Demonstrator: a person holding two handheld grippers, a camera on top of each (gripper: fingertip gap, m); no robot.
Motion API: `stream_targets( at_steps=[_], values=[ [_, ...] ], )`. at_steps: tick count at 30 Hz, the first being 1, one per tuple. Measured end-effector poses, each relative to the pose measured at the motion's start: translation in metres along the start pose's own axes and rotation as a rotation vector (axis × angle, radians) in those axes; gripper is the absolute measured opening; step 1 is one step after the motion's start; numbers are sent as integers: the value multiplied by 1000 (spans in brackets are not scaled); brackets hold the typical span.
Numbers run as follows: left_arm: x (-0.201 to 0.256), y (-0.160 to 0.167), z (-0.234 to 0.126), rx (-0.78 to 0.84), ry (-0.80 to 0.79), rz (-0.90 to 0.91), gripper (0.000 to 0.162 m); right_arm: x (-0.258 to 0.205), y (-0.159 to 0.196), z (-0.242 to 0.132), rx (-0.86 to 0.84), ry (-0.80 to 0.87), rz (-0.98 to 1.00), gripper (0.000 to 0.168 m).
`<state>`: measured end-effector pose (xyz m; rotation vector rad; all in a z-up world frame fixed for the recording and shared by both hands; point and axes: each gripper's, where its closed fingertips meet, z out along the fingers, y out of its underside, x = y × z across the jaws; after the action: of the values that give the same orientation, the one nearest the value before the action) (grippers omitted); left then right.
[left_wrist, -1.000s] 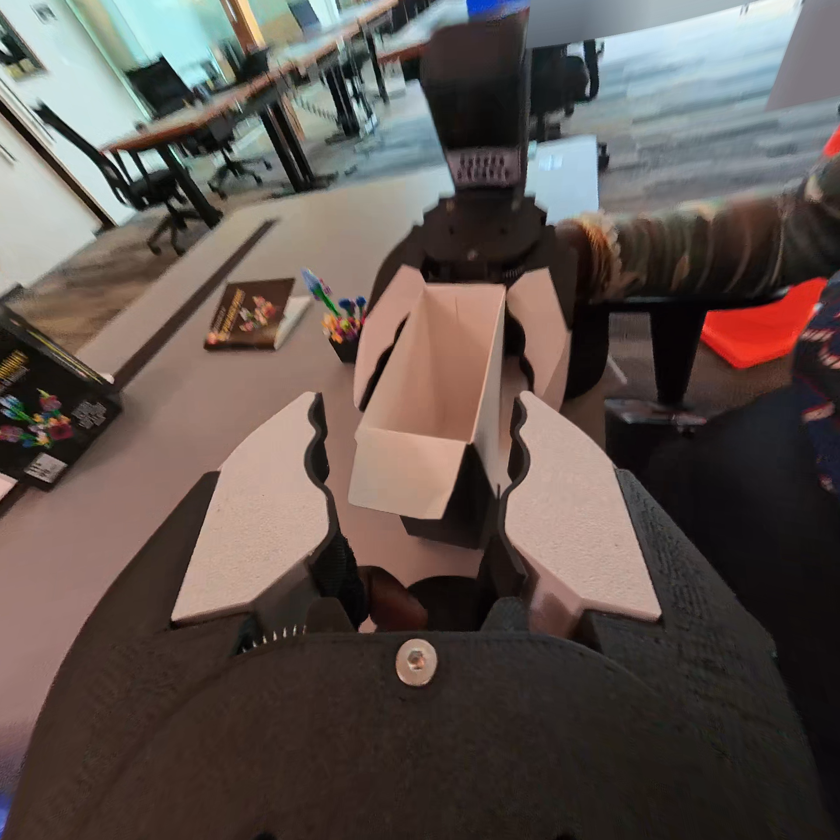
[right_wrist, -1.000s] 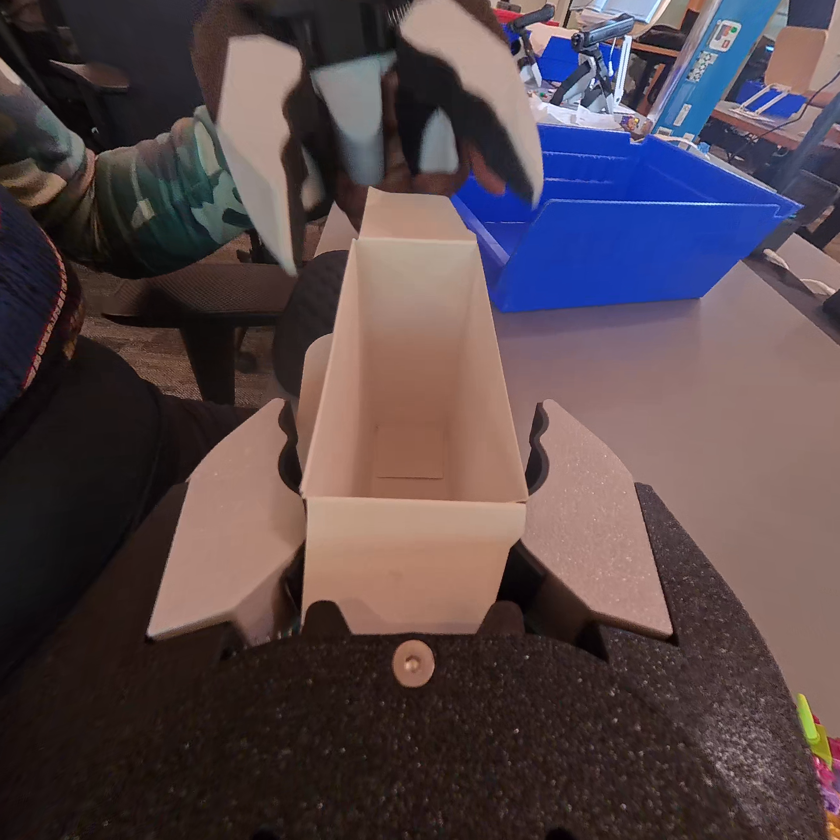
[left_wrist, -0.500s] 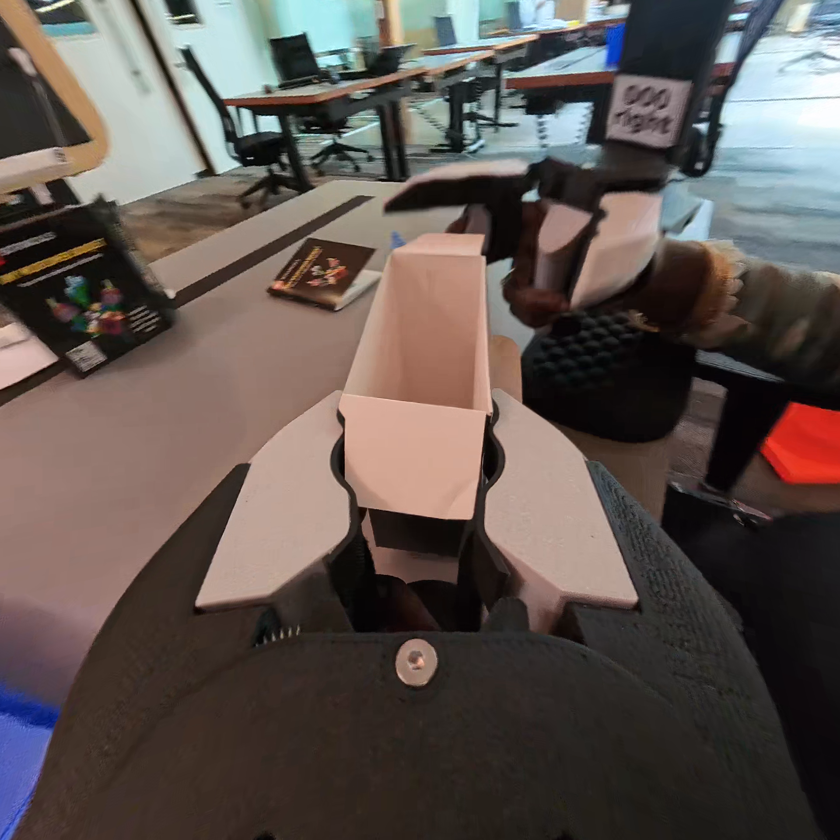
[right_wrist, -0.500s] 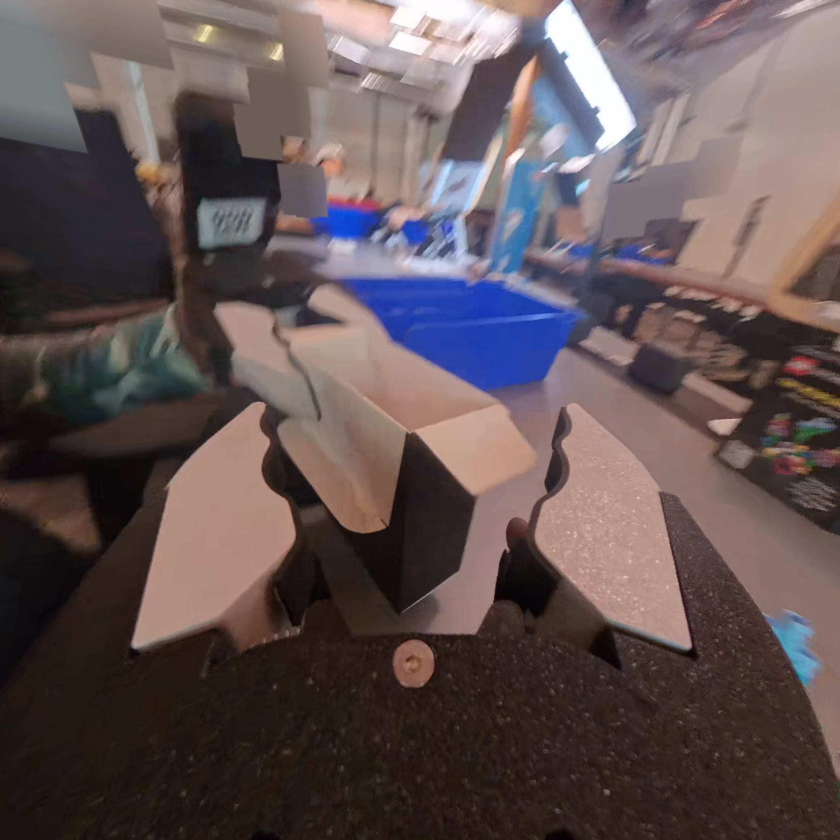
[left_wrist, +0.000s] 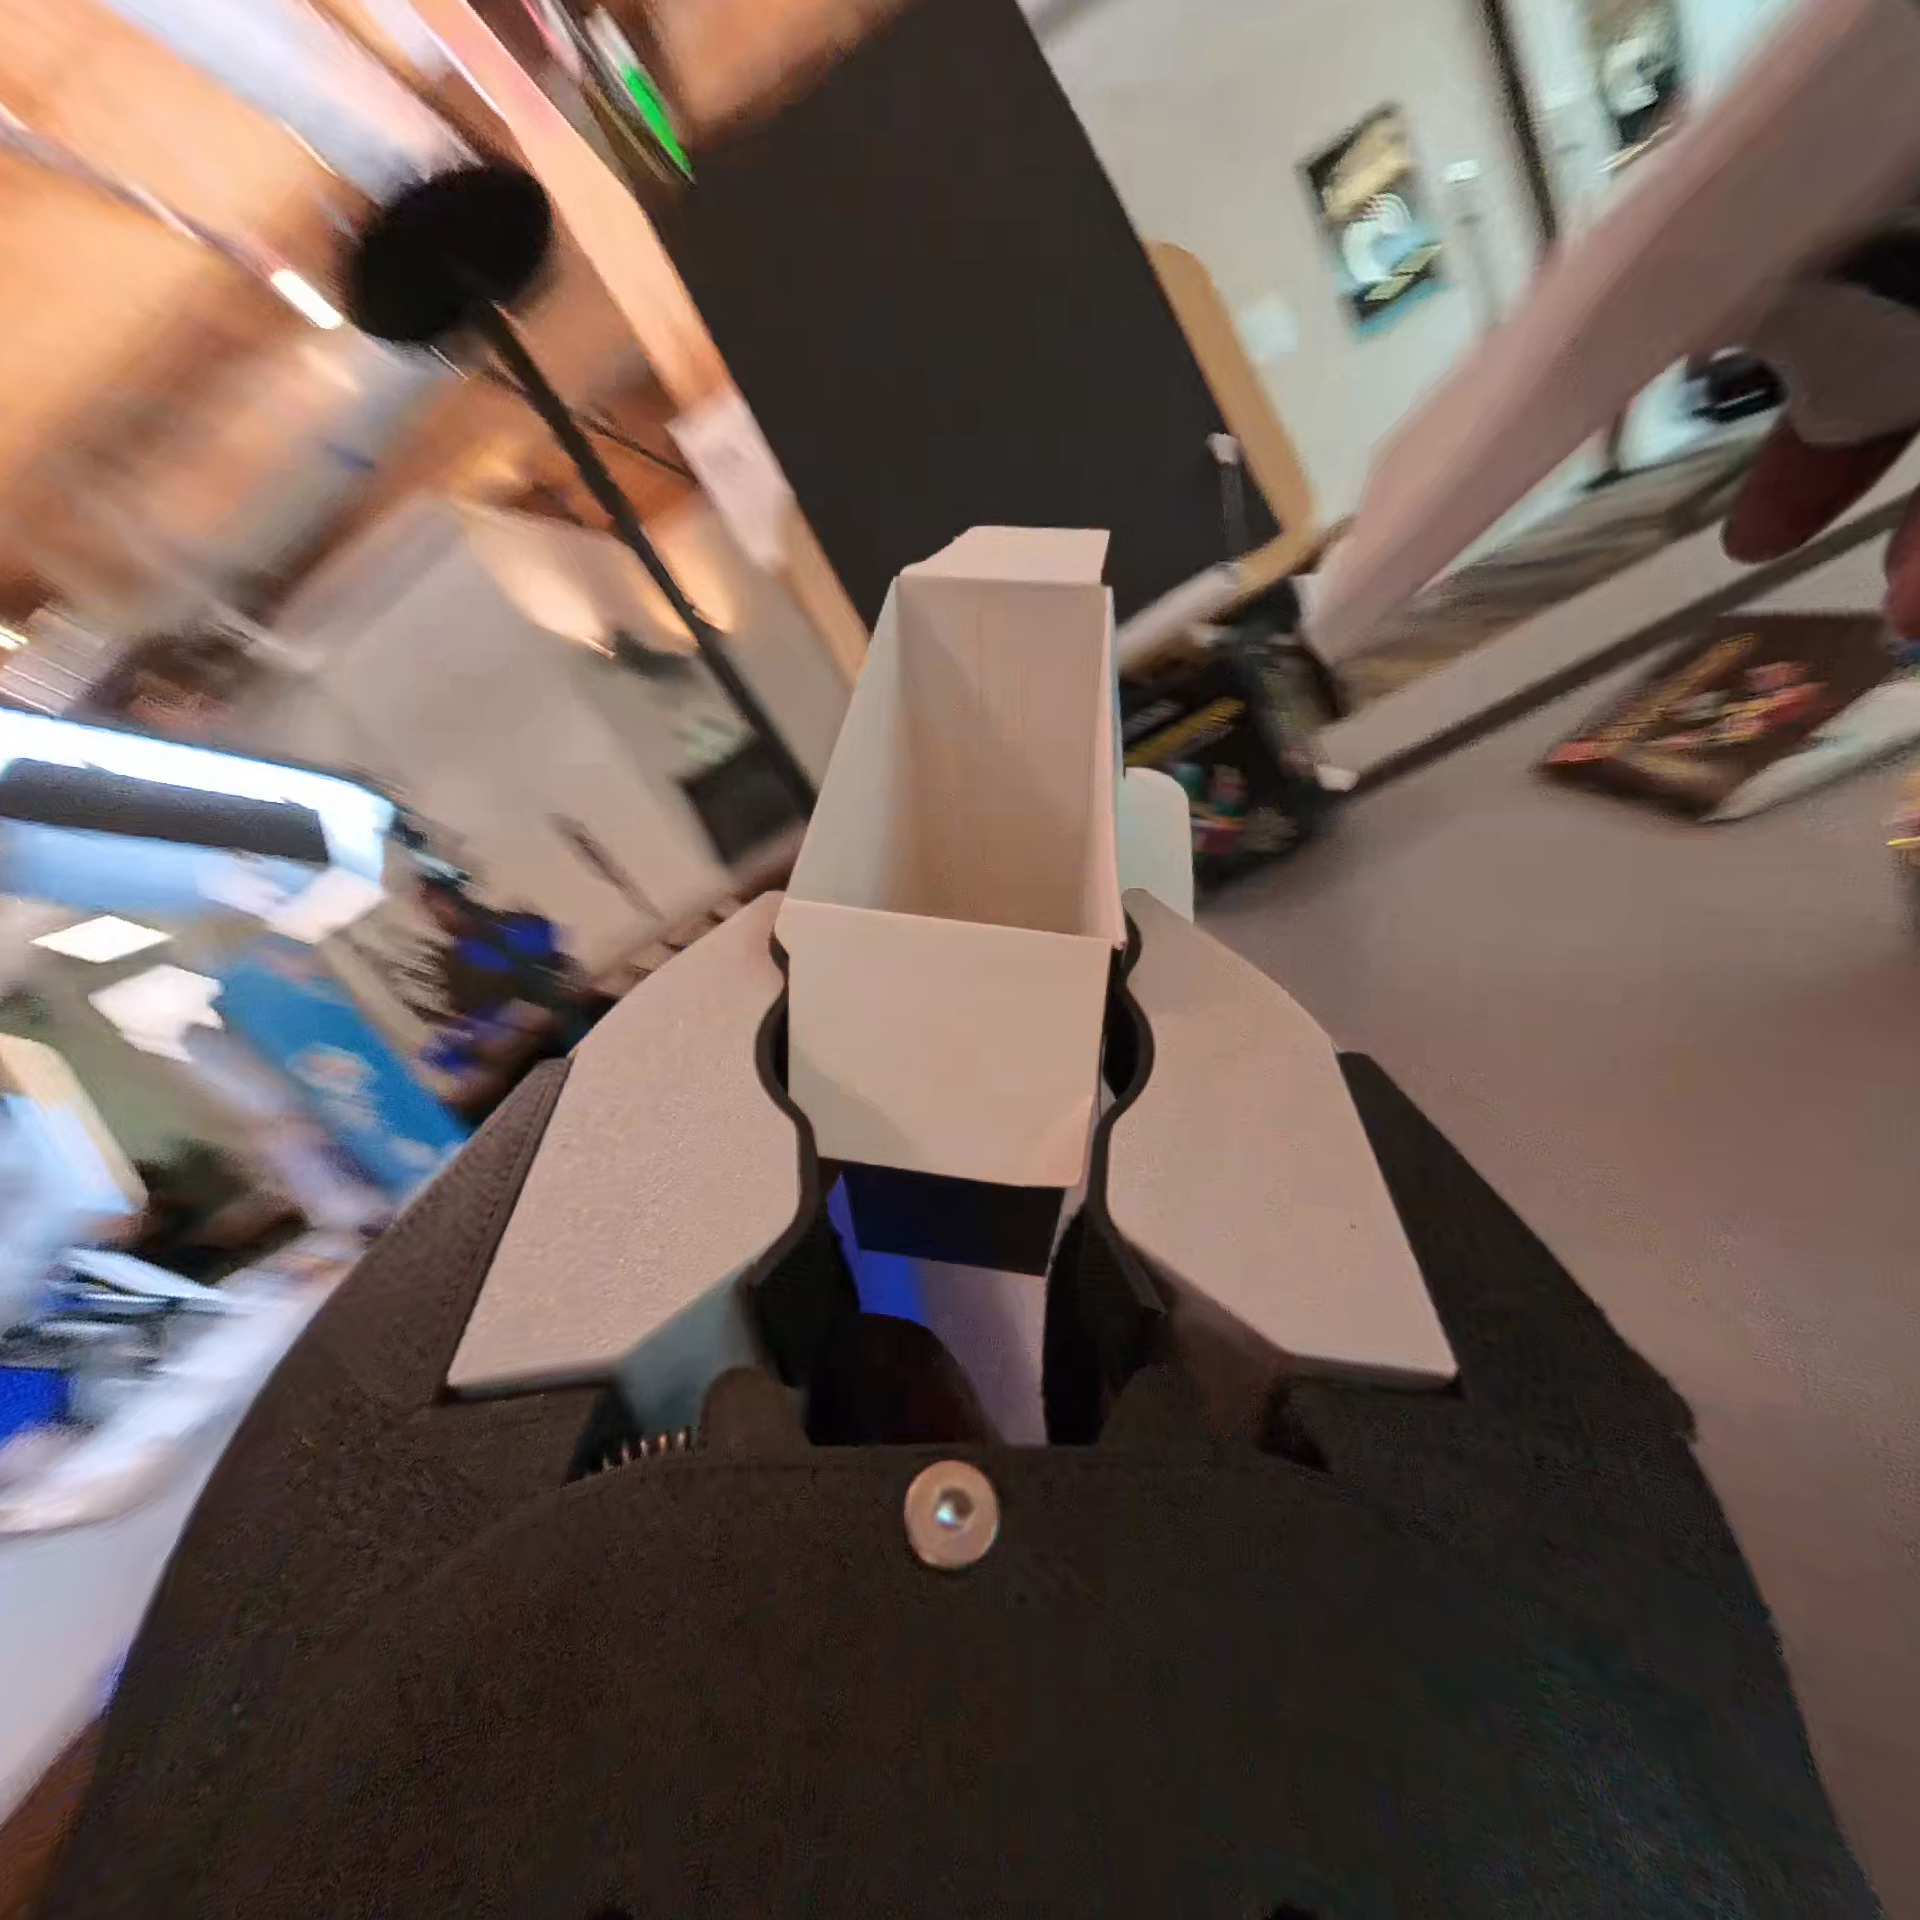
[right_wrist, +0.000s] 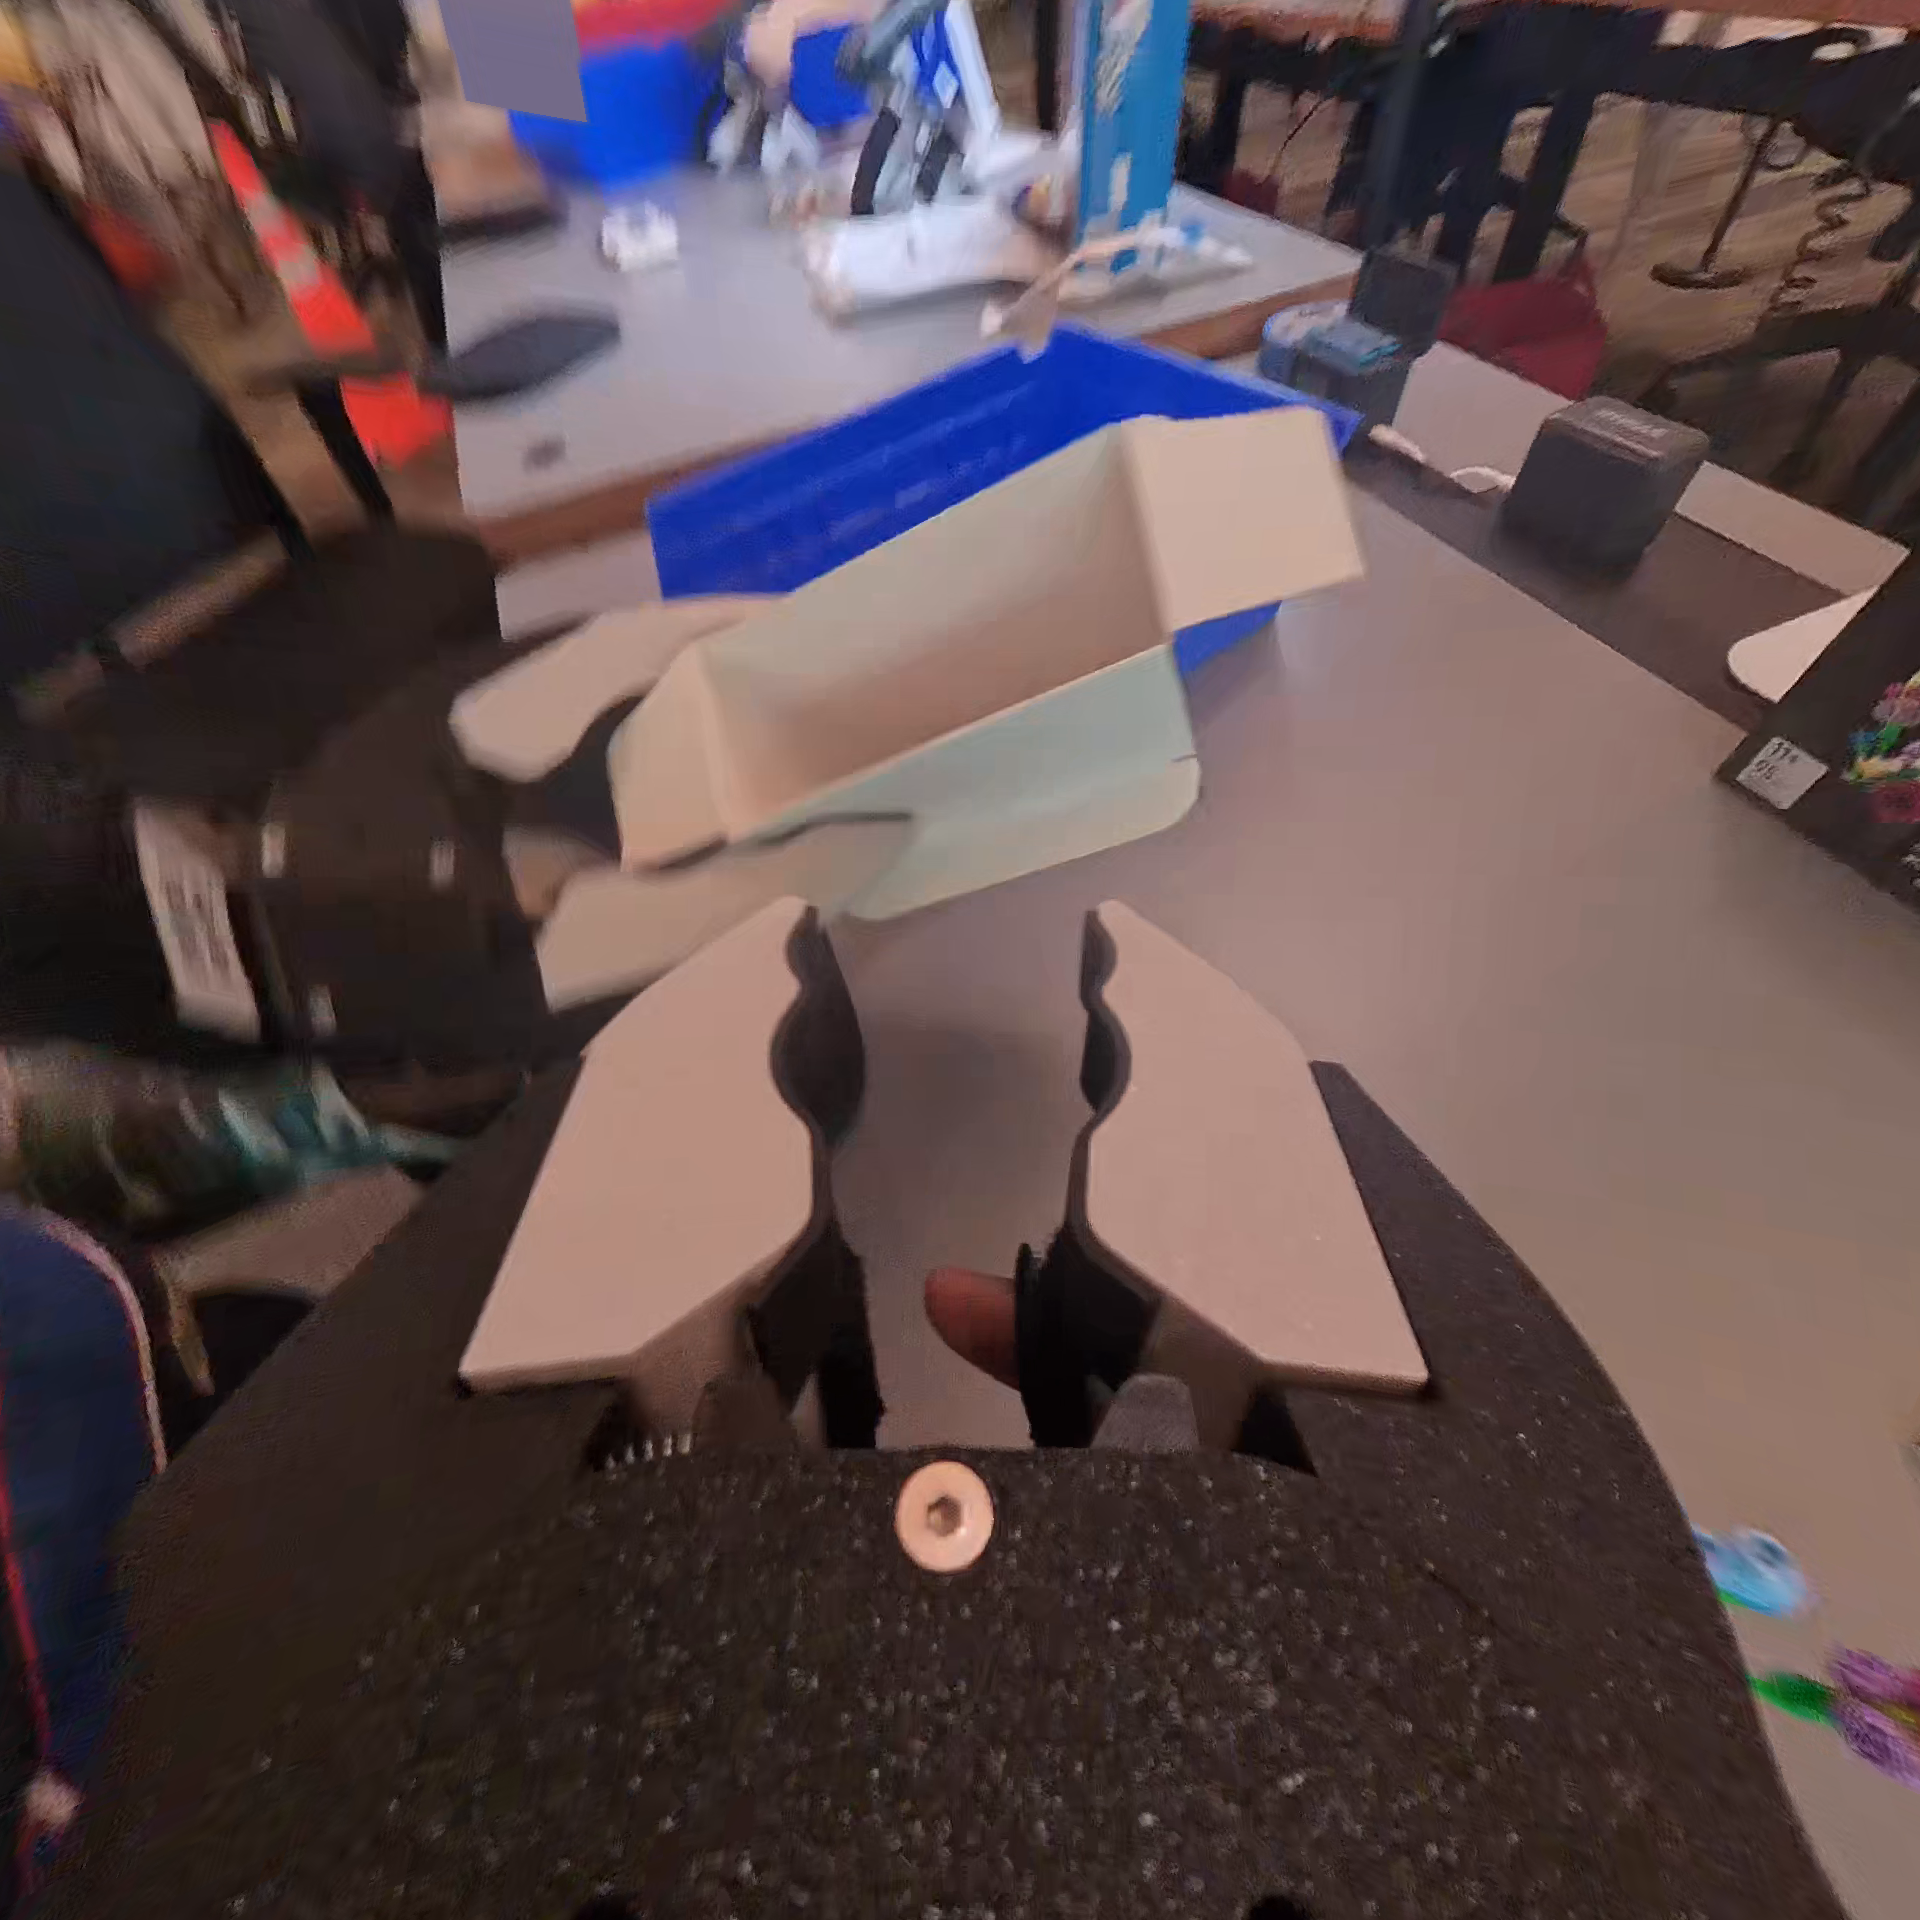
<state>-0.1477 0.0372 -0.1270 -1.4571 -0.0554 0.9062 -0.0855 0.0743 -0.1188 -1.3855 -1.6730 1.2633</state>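
My left gripper (left_wrist: 951, 920) is shut on the near end of an open white cardboard box (left_wrist: 966, 790), which points away from me with its end flaps open. In the right wrist view the same box (right_wrist: 935, 665) hangs tilted above the grey table (right_wrist: 1455, 935), held from the left by the left gripper's fingers (right_wrist: 561, 707). My right gripper (right_wrist: 951, 920) is open and empty, just short of the box's lower flap and not touching it. One of its fingers (left_wrist: 1558, 343) crosses the upper right of the left wrist view.
A blue plastic bin (right_wrist: 883, 488) stands on the table behind the box. A black cube (right_wrist: 1600, 478) and a black printed box (right_wrist: 1849, 748) sit at the right. Small colourful pieces (right_wrist: 1860, 1704) lie at the lower right. A book (left_wrist: 1714, 717) lies on the table.
My right gripper let go of the box and drew back, open. My left gripper closed on the box's near end and swung it round and upward.
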Motion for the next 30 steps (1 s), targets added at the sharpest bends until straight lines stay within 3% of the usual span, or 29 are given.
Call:
stream_targets(
  at_steps=[2,5,9,12,16,18,21,23,26,30],
  values=[
    [-10,-12,-4,87,-169,193,55,0,-14,10,111,-7,117,54],
    [-10,-23,-7,165,-247,291,55,-6,-21,23,247,-32,265,50],
    [-6,-25,-10,200,-279,402,55,-12,-24,33,365,-88,369,25],
    [0,-23,-12,210,-273,441,56,-10,-19,39,341,-53,316,12],
    [31,-17,-13,185,-49,493,71,10,-10,34,277,61,183,6],
    [36,-11,-21,138,110,409,83,20,-14,20,292,75,151,4],
    [8,-5,-39,106,265,263,80,34,-12,0,274,114,121,2],
    [-24,27,-42,-52,362,252,75,38,-9,-11,242,113,91,2],
    [-78,106,-48,-404,523,311,60,42,-3,-21,188,130,31,3],
    [-116,165,-51,-645,719,337,46,37,-4,-28,159,130,-46,3]
  ],
)
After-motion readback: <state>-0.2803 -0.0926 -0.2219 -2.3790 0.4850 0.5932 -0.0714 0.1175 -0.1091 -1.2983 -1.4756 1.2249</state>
